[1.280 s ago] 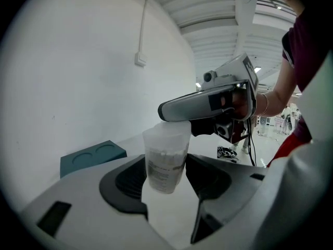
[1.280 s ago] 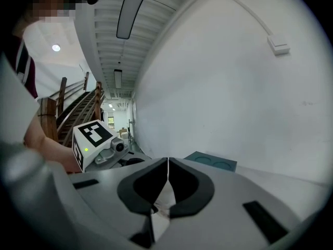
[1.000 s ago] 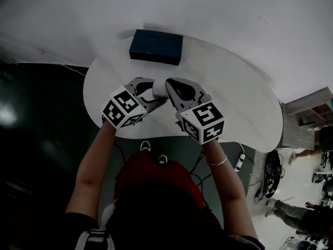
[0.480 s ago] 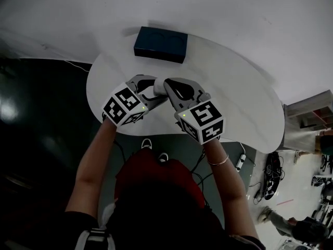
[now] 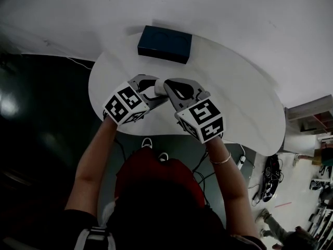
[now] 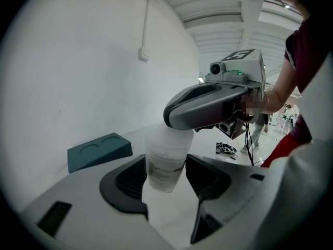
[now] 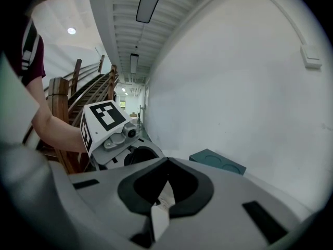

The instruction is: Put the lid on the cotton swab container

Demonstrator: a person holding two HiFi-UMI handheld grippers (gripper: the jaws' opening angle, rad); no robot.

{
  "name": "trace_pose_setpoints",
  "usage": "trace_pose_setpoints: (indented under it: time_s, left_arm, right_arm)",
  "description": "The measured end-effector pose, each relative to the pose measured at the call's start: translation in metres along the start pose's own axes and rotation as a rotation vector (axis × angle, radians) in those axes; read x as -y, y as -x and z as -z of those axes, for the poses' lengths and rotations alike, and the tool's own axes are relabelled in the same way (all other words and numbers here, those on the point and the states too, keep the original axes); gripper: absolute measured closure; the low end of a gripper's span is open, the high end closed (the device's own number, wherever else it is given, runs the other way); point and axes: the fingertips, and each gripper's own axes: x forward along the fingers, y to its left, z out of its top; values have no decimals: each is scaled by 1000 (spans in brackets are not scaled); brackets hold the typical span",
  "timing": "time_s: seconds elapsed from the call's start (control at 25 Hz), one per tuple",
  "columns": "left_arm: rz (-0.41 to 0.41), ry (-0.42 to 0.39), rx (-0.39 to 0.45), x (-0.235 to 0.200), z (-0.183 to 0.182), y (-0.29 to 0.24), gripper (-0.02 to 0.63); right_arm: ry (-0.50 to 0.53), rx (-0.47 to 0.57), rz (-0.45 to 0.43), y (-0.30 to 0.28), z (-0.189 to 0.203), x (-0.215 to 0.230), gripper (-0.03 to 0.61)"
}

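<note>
The cotton swab container (image 6: 166, 159) is a clear round tub with a printed label, tilted a little and held above the white table (image 5: 237, 105). My left gripper (image 6: 165, 180) is shut on the tub's lower part, a dark pad on each side. My right gripper (image 6: 208, 104) covers the tub's top from the right. In the right gripper view its jaws (image 7: 162, 194) are shut on a thin pale piece, the lid (image 7: 162, 204), seen edge-on. In the head view both grippers meet at the tub (image 5: 157, 89) over the table's middle left.
A dark teal block (image 5: 165, 44) with two round hollows lies at the table's far edge, beyond the grippers. The table's near edge runs just under the person's forearms. A white wall stands behind the table, with cables and a power strip (image 5: 240, 163) on the floor.
Both grippers stay together on the tub in the same place. Only the head view has shifted slightly.
</note>
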Motion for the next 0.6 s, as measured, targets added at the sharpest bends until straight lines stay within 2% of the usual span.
trace_pose_setpoints:
  time_s: [0.4, 0.6]
  left_arm:
    - [8, 8, -17, -6, 14, -1, 360]
    - [-7, 34, -2, -16, 19, 2, 360]
  right_arm:
    - [1, -66, -23, -13, 9, 2, 561]
    - [-84, 44, 25, -10, -7, 15, 561]
